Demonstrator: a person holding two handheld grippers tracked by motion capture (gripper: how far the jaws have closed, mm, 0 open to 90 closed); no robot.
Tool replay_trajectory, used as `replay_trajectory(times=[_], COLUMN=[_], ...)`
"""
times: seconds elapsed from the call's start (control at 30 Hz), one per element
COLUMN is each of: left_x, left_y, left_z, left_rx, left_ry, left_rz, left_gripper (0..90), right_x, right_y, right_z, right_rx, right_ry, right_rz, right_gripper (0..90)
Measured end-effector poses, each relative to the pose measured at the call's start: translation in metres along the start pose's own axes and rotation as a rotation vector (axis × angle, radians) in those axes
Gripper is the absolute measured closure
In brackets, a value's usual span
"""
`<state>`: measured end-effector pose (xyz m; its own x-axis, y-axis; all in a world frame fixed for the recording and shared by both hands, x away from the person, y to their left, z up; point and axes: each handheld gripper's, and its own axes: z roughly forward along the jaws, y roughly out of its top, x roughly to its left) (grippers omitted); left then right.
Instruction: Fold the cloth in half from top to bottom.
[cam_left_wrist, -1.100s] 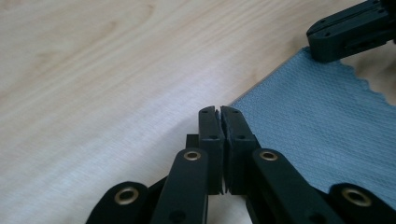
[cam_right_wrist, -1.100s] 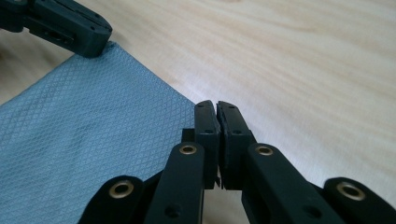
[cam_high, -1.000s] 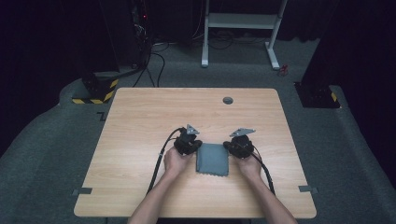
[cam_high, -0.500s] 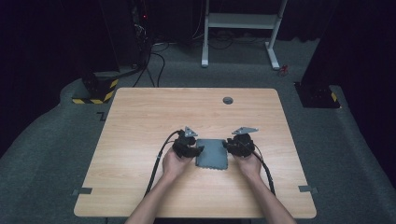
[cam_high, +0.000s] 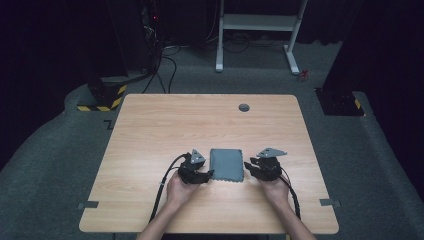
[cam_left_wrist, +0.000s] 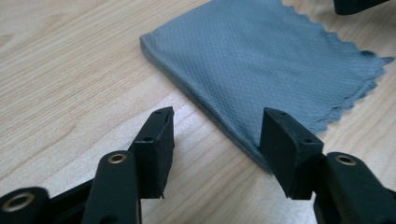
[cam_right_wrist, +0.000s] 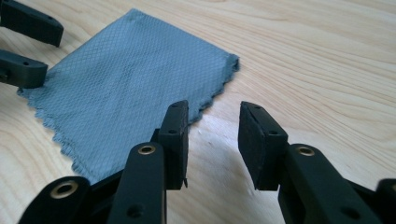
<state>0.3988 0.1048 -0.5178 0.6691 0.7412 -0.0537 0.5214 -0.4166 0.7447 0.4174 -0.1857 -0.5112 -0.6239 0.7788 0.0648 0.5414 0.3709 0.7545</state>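
grey cloth (cam_right_wrist: 135, 88), right gripper (cam_right_wrist: 212, 140) fingers apart

I can read no words, numbers or brand marks anywhere I look. My folded grey cloth (cam_high: 226, 165) carries only its woven texture, and the wooden table (cam_high: 150, 130) only its grain. The yellow-and-black hazard stripes (cam_high: 102, 102) on the floor base beyond the table may carry lettering, too small to tell.
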Motion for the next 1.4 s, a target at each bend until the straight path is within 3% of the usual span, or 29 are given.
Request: replay_trajectory(times=[0.1,0.23,0.33,0.43,0.6,0.73,0.9,1.0,1.13,1.4], left_x=[0.003,0.01,0.013,0.016,0.027,0.032,0.037,0.036,0.034,0.033], left_y=[-0.005,-0.016,-0.024,-0.035,-0.05,-0.059,-0.064,-0.064,-0.064,-0.064], left_z=[-0.008,-0.022,-0.032,-0.043,-0.055,-0.058,-0.061,-0.06,-0.06,-0.06], left_rx=[-0.029,-0.057,-0.052,-0.059,-0.059,-0.034,-0.034,-0.024,-0.022,-0.021], left_ry=[-0.013,0.007,0.062,0.079,0.142,0.204,0.211,0.211,0.215,0.216], left_rz=[-0.03,-0.067,-0.061,-0.081,-0.11,-0.09,-0.125,-0.107,-0.112,-0.118], left_gripper=[43.3,43.0,43.0,43.4,43.4,43.1,41.6,38.5,35.3,34.4], right_x=[-0.003,-0.008,-0.011,-0.014,-0.014,-0.014,-0.017,-0.016,-0.016,-0.015], right_y=[-0.006,-0.017,-0.024,-0.031,-0.042,-0.049,-0.054,-0.056,-0.058,-0.058], right_z=[-0.011,-0.023,-0.029,-0.033,-0.038,-0.044,-0.048,-0.049,-0.051,-0.051], right_rx=[-0.028,-0.031,-0.036,-0.03,-0.011,0.0,0.012,0.024,0.029,0.031], right_ry=[-0.01,-0.033,-0.046,-0.068,-0.112,-0.144,-0.151,-0.154,-0.149,-0.151], right_rz=[0.009,0.016,0.031,0.036,0.006,-0.002,0.014,0.023,0.028,0.028], right_gripper=[62.4,62.2,61.8,60.8,59.9,58.0,55.4,52.5,44.0,43.2])
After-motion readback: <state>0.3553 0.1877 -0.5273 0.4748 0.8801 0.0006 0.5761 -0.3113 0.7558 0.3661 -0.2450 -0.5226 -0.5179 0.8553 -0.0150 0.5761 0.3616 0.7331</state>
